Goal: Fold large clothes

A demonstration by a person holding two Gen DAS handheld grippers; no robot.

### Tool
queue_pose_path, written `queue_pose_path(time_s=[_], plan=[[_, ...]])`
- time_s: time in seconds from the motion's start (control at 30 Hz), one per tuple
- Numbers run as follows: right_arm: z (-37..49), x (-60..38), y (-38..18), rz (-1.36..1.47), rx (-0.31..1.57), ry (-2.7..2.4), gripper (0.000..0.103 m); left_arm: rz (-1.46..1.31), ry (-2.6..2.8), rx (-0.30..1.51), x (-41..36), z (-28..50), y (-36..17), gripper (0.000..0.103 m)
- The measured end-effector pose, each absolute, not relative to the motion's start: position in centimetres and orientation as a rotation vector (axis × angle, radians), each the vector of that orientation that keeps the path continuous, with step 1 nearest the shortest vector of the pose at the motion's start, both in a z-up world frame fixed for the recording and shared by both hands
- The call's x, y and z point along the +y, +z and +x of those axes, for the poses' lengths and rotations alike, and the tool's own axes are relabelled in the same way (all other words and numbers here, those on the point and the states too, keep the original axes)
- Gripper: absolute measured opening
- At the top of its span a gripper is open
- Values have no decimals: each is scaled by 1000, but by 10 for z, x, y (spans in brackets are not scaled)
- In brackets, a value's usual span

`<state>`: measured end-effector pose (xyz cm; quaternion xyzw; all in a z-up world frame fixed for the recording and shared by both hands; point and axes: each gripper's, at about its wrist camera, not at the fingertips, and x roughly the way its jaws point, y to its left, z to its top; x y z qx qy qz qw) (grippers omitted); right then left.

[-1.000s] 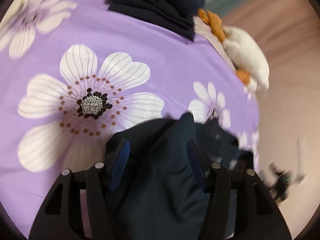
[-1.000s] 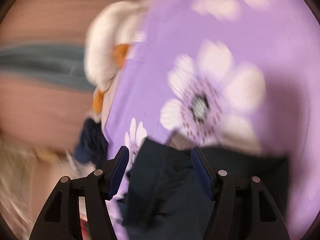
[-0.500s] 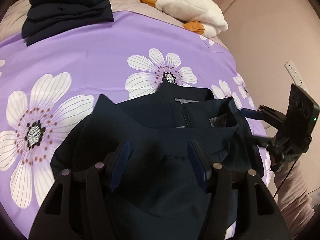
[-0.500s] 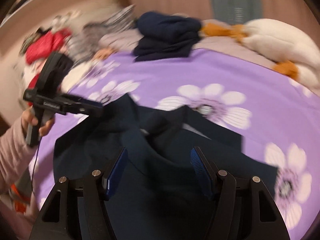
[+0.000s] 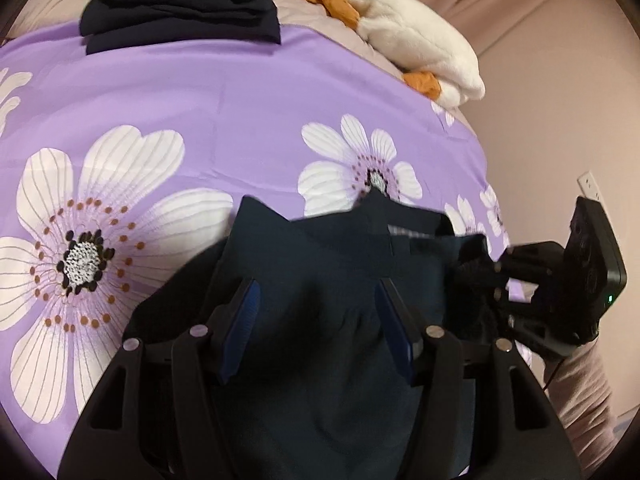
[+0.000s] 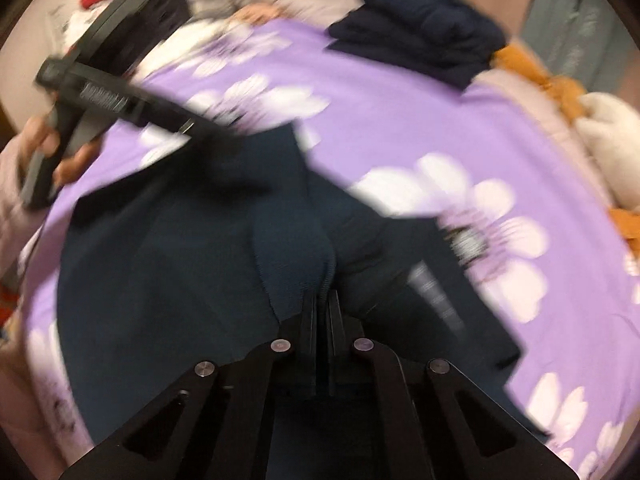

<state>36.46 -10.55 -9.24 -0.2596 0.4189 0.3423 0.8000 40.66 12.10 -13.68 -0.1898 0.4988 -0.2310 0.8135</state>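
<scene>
Left wrist view: the left tongs (image 5: pixel 318 322) sit low in the middle with their blue-padded fingers (image 5: pixel 240 320) spread apart, gripping nothing. A dark navy garment (image 5: pixel 320 280) lies rumpled between and beneath them on a purple bedsheet (image 5: pixel 240 120) printed with large white flowers. To the right of the tongs, the right tongs (image 5: pixel 476 270) reach in from the side and meet the garment's edge. Far ahead lies a pile of folded dark clothes (image 5: pixel 180 8), with a white and orange plush toy (image 5: pixel 420 52) ahead to the right.

Right wrist view, blurred by motion: the right tongs (image 6: pixel 323 304) are pressed together, clamped on a gathered ridge of the navy garment (image 6: pixel 160 280), which spreads out to both sides. Ahead to the left, a hand (image 6: pixel 52 152) holds the left tongs (image 6: pixel 200 128) over the garment. The folded dark clothes (image 6: pixel 420 40) lie far ahead.
</scene>
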Motion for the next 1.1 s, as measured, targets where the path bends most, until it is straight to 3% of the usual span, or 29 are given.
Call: queue_pose_path(time_s=[0.2,0.3,0.47,0.5,0.57,0.6,0.63,0.87,1.1], plan=[[396,-95,-100,-530,846,601,1,-444,-445,1010,128,413,-127,60],[417,-106,-114,-403,976,596,1,-476,-457,1034,126,413,-132,60],[413,-150,-94,-251,930,524,3,-420,-538,1014,108,394,-122,60],[410,-162,-88,-210,922,520,9,-414,-552,1011,105,390,-121,60],[397,-192,-73,-140,894,504,34,-396,-586,1017,98,382,-120,60],[392,-203,-71,-118,886,493,57,-393,-609,1025,94,379,-122,60],[385,-217,-69,-97,876,470,72,-377,-621,1032,91,376,-123,60],[365,-308,-104,-48,974,203,74,-113,-392,1020,73,370,-154,58],[390,-321,-142,43,1034,194,72,-141,-246,1003,84,398,-182,58]])
